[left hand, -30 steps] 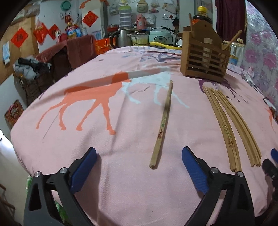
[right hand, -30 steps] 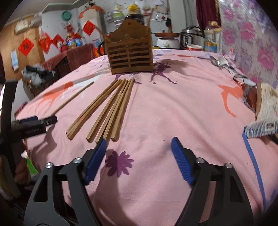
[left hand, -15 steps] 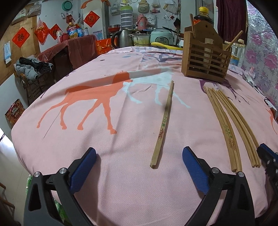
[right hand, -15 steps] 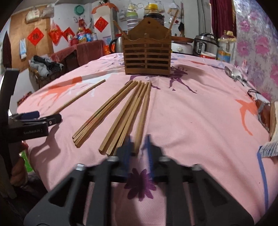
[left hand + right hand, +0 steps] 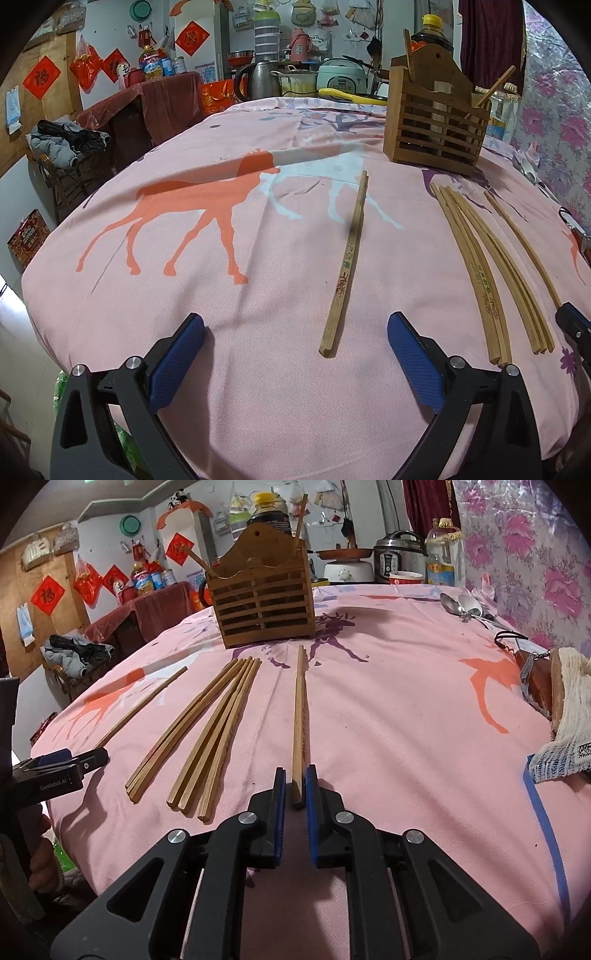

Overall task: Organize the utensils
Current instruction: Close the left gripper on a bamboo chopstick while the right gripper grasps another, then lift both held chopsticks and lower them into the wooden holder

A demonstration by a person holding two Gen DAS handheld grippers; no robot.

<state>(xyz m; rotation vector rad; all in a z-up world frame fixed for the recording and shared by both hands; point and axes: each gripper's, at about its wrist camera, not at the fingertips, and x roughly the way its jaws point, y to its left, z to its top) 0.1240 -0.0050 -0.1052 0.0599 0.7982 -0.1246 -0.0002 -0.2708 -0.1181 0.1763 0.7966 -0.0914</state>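
right gripper [image 5: 294, 794] jaws closed on chopstick [image 5: 299, 716], pulled from bundle [image 5: 207, 731]

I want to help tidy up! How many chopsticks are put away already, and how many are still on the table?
Done: two sticks already poke out of the wooden holder. In hand: the right gripper is shut on one chopstick. Left: a bundle of about five and a lone chopstick in front of the open left gripper.

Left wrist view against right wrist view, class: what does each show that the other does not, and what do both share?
Only the left wrist view shows the open left claw and a steel kettle. Only the right wrist view shows the right claw shut on a chopstick, plus spoons. Both show the wooden holder, the lone chopstick and the chopstick bundle.
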